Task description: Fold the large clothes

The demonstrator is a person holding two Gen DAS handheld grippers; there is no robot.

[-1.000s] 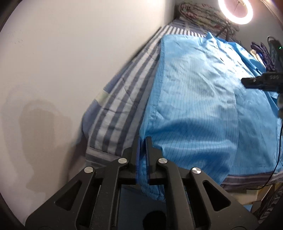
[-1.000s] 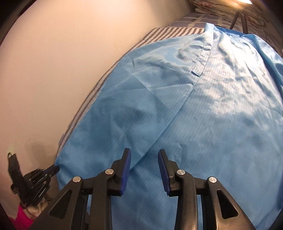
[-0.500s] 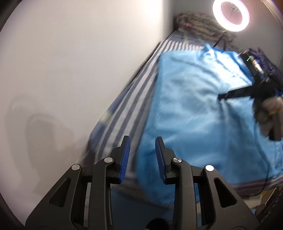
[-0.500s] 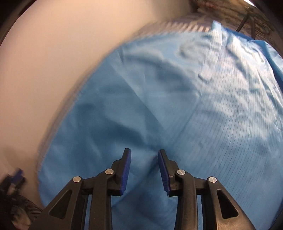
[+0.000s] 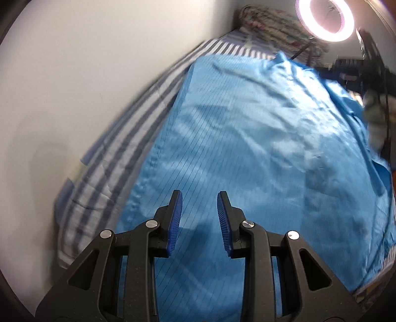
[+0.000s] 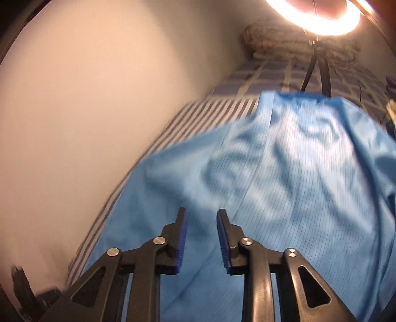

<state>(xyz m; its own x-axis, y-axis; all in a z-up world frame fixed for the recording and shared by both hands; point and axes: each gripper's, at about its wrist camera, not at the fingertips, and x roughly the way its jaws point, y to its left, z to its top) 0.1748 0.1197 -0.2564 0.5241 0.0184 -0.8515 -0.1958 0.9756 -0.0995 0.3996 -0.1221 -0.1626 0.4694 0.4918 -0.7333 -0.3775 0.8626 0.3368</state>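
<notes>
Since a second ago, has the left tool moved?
Yes. The left tool has let go of the blue garment's hem and shifted inward over it, away from the white wall; its jaws have just opened, nothing between them.

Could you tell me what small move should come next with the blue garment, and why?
Probably lower the left tool onto the blue garment edge near the striped bedsheet and pinch it: both tools, including the right tool, hover open and empty, so nothing is held.

One blue garment (image 5: 247, 148) lies on one striped bed (image 5: 104, 173). Two grippers (image 5: 199, 198) (image 6: 201, 214), one ring light (image 5: 325, 18). Perhaps one patterned bundle (image 5: 274, 32), blurred.
</notes>
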